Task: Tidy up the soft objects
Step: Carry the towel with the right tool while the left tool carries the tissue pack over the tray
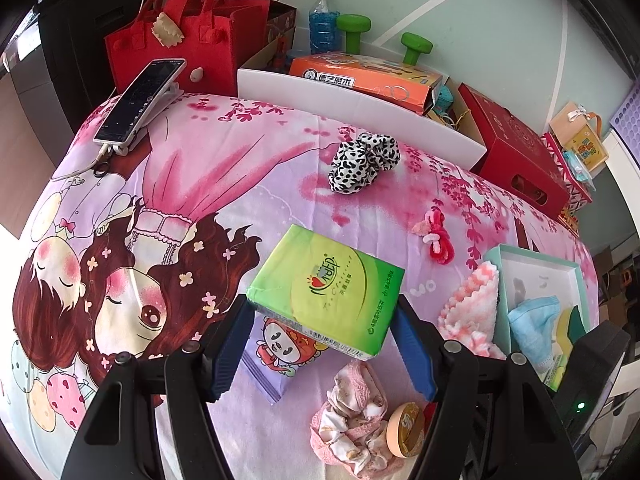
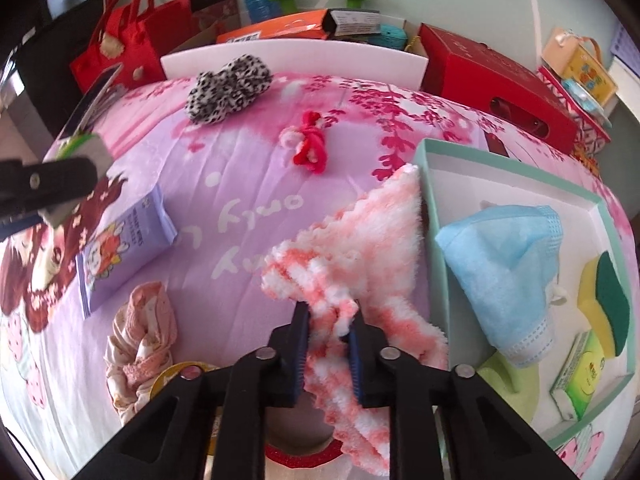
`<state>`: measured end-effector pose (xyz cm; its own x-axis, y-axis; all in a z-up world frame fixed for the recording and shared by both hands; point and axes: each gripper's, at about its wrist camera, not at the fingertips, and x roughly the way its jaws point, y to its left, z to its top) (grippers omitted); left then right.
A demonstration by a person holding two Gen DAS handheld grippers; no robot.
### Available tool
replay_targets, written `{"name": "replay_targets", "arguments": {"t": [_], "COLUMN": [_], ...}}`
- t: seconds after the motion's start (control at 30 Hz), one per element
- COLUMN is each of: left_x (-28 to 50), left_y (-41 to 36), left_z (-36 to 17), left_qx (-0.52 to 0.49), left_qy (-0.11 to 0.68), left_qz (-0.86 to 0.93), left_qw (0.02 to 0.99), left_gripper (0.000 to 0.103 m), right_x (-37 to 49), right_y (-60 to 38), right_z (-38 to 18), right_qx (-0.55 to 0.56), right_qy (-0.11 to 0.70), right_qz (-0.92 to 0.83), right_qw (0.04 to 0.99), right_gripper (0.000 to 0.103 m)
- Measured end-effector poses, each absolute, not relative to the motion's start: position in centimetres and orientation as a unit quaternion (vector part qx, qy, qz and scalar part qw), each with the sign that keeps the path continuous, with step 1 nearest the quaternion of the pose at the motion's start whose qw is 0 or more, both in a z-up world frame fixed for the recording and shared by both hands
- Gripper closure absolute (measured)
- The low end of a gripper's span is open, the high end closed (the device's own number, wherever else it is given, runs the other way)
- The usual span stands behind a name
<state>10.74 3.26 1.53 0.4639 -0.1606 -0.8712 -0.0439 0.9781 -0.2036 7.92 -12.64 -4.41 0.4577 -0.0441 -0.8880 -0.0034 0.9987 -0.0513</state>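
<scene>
Soft objects are partly sorted: a mask and sponge lie in the tray at 3 o'clock. Right claw pinches the pink towel beside it; left claw pinches a tissue pack. Scrunchies wait at 12 o'clock on the bed.

Both views are bright and evenly lit, colours vivid, shadows soft and faint. Strong fisheye bending bows the pink cartoon sheet into a dome, with black vignette corners around it. The left view is crisp; the right view looks softer, hazy toward its edges.
</scene>
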Motion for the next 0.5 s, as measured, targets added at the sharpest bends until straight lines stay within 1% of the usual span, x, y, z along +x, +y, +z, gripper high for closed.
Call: {"name": "replay_targets", "arguments": {"t": [0.03,0.23,0.5], "left_x": [10.8,10.6,9.8], "left_y": [3.3,3.3,3.0], "left_z": [1.6,2.3,4.9], "left_qx": [-0.099,-0.095,-0.096], "left_qy": [0.516,0.508,0.479], "left_qz": [-0.034,-0.035,-0.050], "left_qw": [0.850,0.855,0.871], "left_gripper": [0.032,0.032,0.032], "right_x": [7.9,7.4,5.7], "right_y": [-12.9,-13.8,-15.4], "right_z": [-4.2,-2.6,2.1], "right_qx": [-0.017,0.006,0.026], "right_qy": [0.517,0.491,0.427], "right_qz": [-0.014,-0.024,-0.040], "right_qw": [0.855,0.871,0.903], "right_gripper": [0.090,0.091,0.091]}}
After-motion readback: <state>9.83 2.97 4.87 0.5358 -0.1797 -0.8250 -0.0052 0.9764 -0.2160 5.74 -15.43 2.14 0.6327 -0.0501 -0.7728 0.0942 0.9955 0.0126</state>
